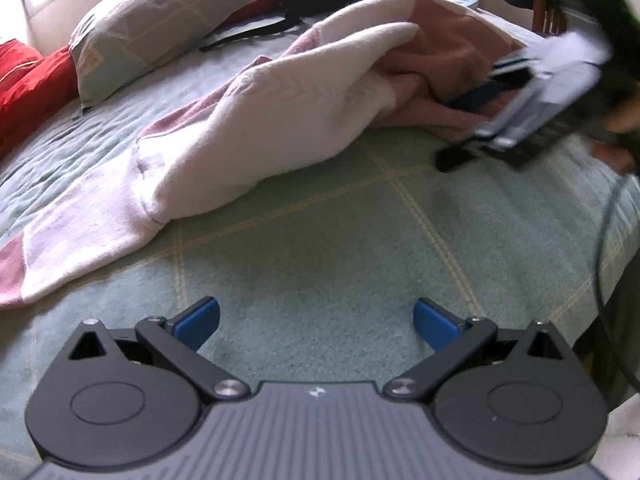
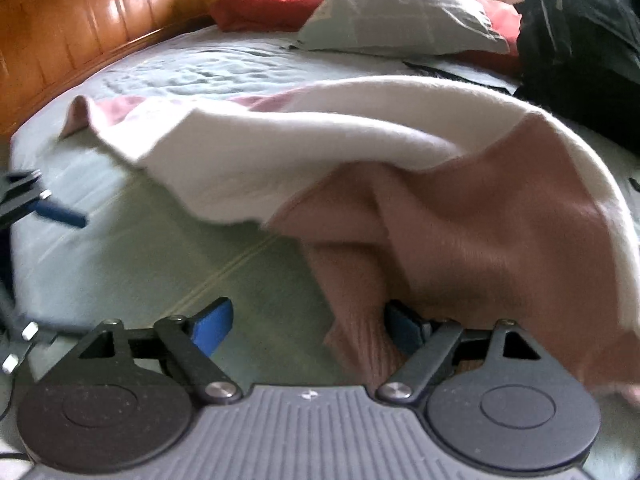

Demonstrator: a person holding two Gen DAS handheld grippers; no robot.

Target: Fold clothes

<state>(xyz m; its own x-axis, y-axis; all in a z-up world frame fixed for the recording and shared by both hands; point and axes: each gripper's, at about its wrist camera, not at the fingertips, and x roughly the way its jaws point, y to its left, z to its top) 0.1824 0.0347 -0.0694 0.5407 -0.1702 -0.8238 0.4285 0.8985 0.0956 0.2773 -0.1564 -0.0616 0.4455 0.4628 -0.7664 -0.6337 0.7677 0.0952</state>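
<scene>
Fold under way. Right gripper (image 2: 310, 326) jaws wide, sweater (image 2: 460, 208) draped over one finger, ungripped. Left gripper (image 1: 316, 322) open, empty. Next: pinch hem.

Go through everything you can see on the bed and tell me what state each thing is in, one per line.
Pink and white sweater: unfolded, crumpled on the bedspread, one part bulging upward.
Left gripper: open, nothing between its fingers, above bare bedspread.
Right gripper: open, a pink fold draped over one finger, not clamped.
Grey pillow: lying flat near the headboard.
Black bag: slumped on the bed.
</scene>
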